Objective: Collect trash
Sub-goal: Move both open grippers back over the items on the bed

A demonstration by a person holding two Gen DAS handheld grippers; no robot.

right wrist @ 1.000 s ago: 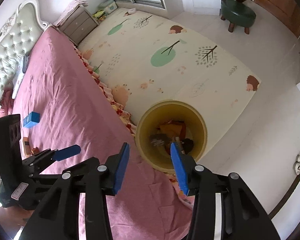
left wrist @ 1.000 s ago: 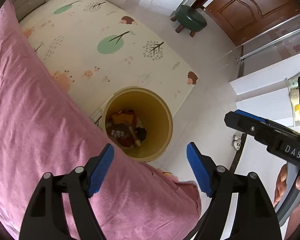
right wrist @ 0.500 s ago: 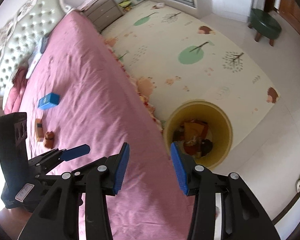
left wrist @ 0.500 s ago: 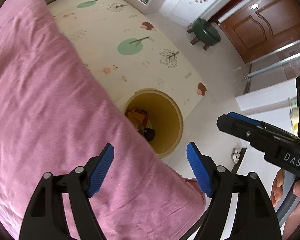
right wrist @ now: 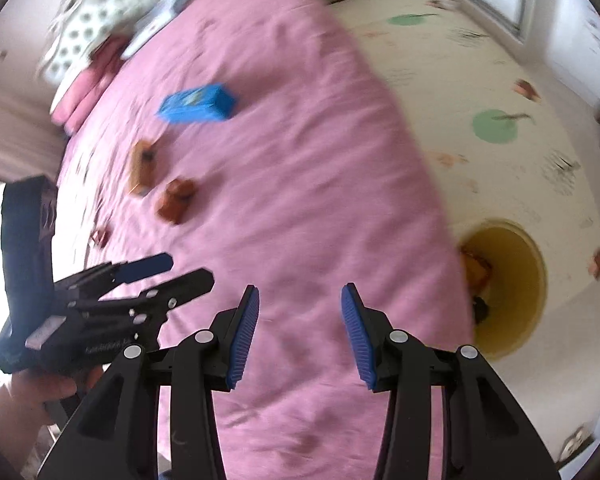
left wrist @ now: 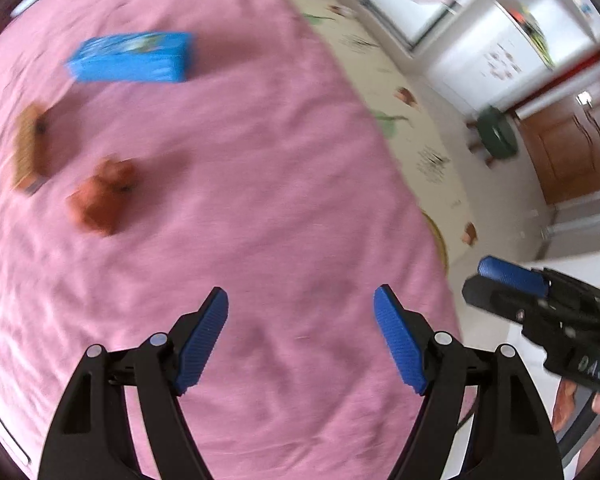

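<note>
Both views have swung off the yellow bin and across the pink bedspread: a second ago the bin sat mid-frame under both grippers, and now the bed fills nearly everything, blurred by the sweep. In the right wrist view the yellow bin has slid to about 3 o'clock, on the play mat beside the bed's edge, with earlier pieces lying inside it. In the left wrist view only a sliver of its rim shows, at 3 o'clock.

The trash left on the bed has come into sight. A blue box lies at 11 o'clock in the left view. An orange-brown crumpled pack sits at 9 o'clock, and a flat brown packet lies just beyond it toward the edge.

The left gripper has its jaws wide with nothing between them. The right gripper stands narrower, also empty.

Judging by this, a drop is done and the hands are heading for the next piece, probably the crumpled pack, the nearest.
</note>
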